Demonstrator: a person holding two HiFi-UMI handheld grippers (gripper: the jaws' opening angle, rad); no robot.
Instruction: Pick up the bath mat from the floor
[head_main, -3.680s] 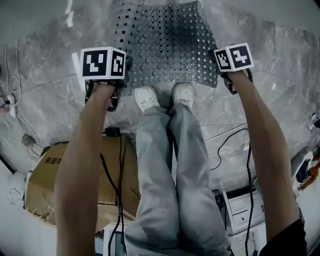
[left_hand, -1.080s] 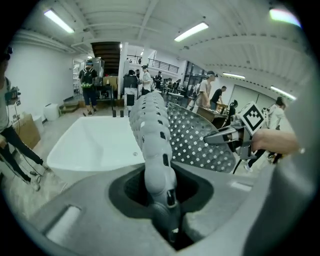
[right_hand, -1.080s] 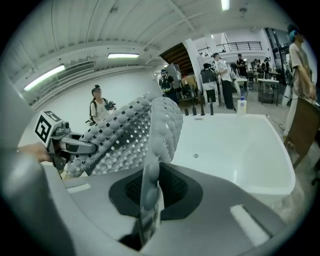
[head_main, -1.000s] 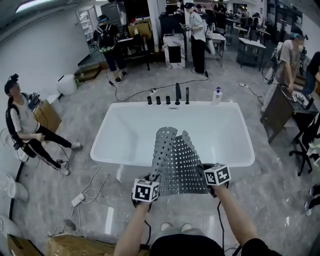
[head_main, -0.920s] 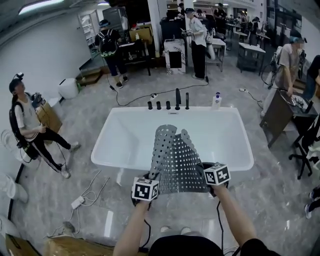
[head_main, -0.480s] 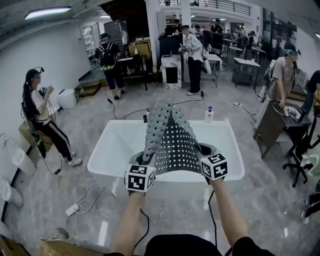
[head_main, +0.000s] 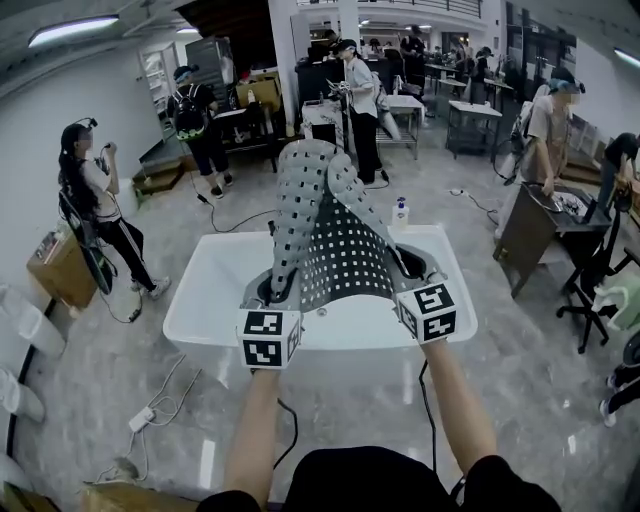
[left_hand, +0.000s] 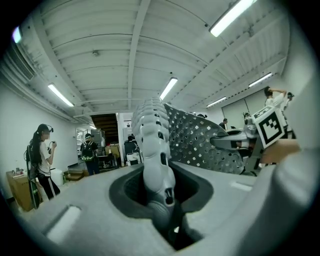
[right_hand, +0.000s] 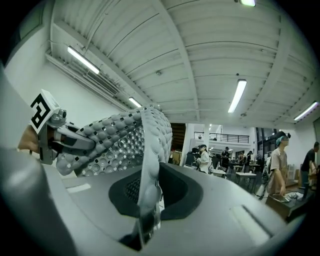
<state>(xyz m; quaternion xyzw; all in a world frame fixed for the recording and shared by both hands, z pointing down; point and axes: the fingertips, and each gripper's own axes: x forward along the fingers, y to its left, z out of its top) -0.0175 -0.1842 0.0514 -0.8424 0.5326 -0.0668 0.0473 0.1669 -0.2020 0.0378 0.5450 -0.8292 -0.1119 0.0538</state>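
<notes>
The grey perforated bath mat hangs in the air in front of me, its near edge stretched between both grippers and the rest arching up and curling over at the top. My left gripper is shut on the mat's near left corner, and my right gripper is shut on the near right corner. In the left gripper view the mat rises straight out of the left gripper. In the right gripper view a thin edge of the mat stands pinched in the right gripper.
A white bathtub stands on the marble floor right beyond the grippers, with a soap bottle on its far rim. Several people stand around the room. A power strip and cable lie on the floor at the left. Desks fill the back.
Both grippers have risen with the mat, from low before the tub to level in front of me. The mat now stands taller, hiding the tub's middle.
</notes>
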